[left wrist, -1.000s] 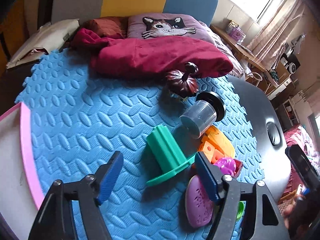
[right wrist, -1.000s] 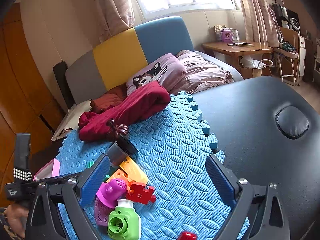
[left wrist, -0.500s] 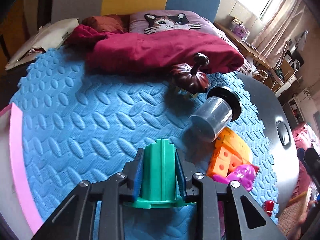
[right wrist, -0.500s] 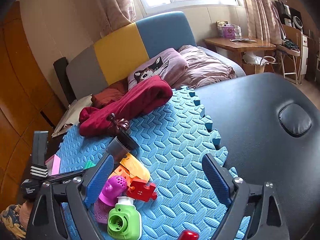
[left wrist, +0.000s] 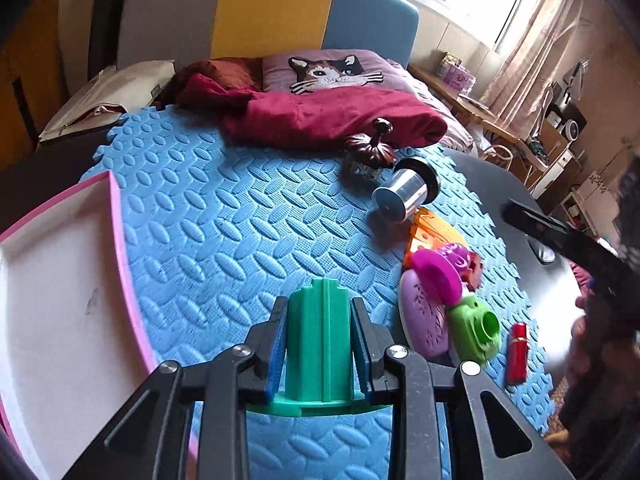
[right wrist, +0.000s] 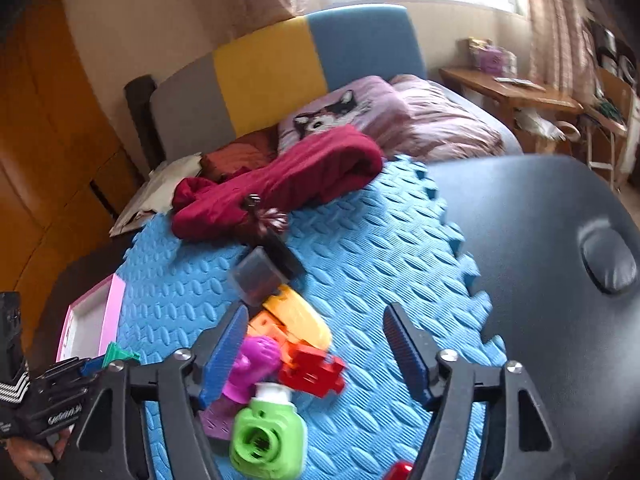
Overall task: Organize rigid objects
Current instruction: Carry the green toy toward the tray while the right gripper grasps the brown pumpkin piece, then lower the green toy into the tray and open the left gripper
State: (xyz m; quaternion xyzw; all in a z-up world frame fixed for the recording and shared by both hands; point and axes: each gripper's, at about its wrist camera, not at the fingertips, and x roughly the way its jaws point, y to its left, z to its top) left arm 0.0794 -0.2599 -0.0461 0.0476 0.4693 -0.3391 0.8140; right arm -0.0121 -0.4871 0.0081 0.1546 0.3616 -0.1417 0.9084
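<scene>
My left gripper is shut on a green ribbed plastic piece, held just above the blue foam mat beside the pink-rimmed white tray. A pile of toys lies to the right: orange block, magenta toy, purple oval, green toy camera and a small red item. My right gripper hangs over that pile with its jaws closing. The orange block and a red puzzle piece show between its fingers, and the pads touch neither.
A clear jar with a black lid and a dark pumpkin ornament lie farther back on the mat. A maroon garment and a cat pillow lie behind. The black padded table extends right of the mat.
The left gripper shut on the green piece and carried it left, near the pink tray. The right gripper's jaws narrowed and it moved in over the toy pile.
</scene>
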